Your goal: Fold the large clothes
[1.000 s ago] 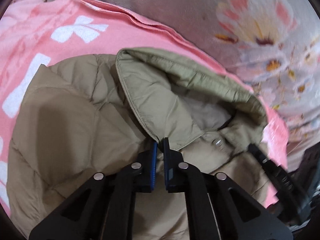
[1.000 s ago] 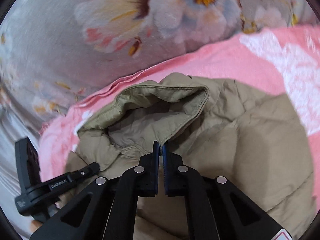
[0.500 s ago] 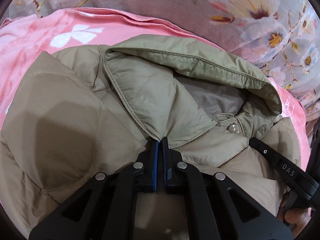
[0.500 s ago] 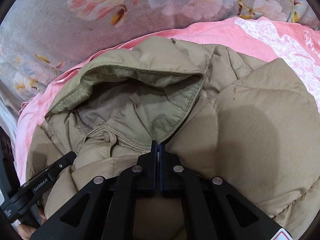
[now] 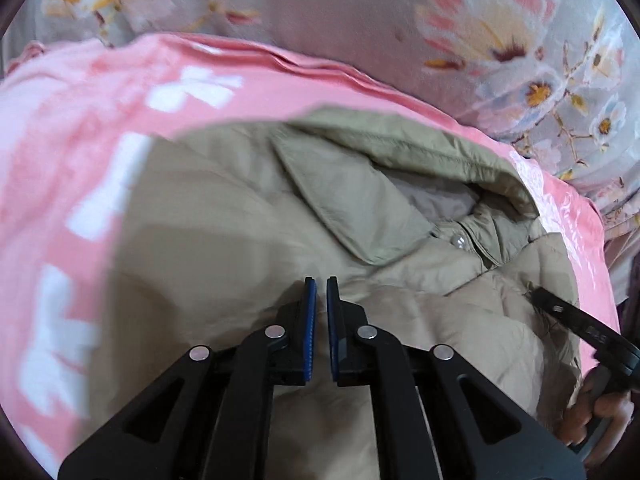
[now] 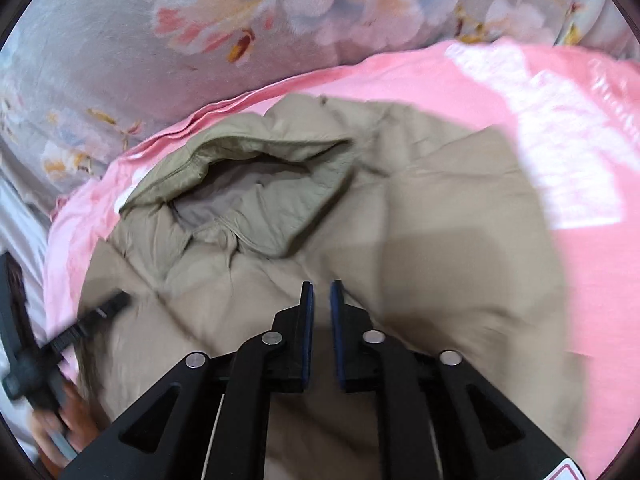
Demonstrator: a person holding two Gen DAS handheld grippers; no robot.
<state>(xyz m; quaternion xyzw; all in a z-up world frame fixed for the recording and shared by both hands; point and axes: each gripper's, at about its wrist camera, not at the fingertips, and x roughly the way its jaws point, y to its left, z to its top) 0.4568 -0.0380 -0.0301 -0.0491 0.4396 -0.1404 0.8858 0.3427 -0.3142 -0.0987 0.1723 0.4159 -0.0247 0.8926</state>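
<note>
A tan padded jacket (image 5: 208,232) with an olive hood (image 5: 400,160) lies on a pink blanket (image 5: 72,128); it also shows in the right wrist view (image 6: 440,248), hood (image 6: 248,160) at the left. My left gripper (image 5: 321,280) hovers just above the jacket below the hood collar, jaws slightly apart and empty. My right gripper (image 6: 321,283) hovers above the jacket on the other side of the hood, jaws slightly apart and empty. Each gripper's tip shows in the other's view: the right gripper (image 5: 560,308) and the left gripper (image 6: 104,308).
The pink blanket (image 6: 560,120) with white patterns lies on a grey floral bedsheet (image 5: 360,16), which also shows in the right wrist view (image 6: 120,40). The person's hands show at the frame edges (image 5: 592,416) (image 6: 60,428).
Both grippers let go of the hood collar, opened slightly and pulled back from it. The hood now lies flat on the jacket.
</note>
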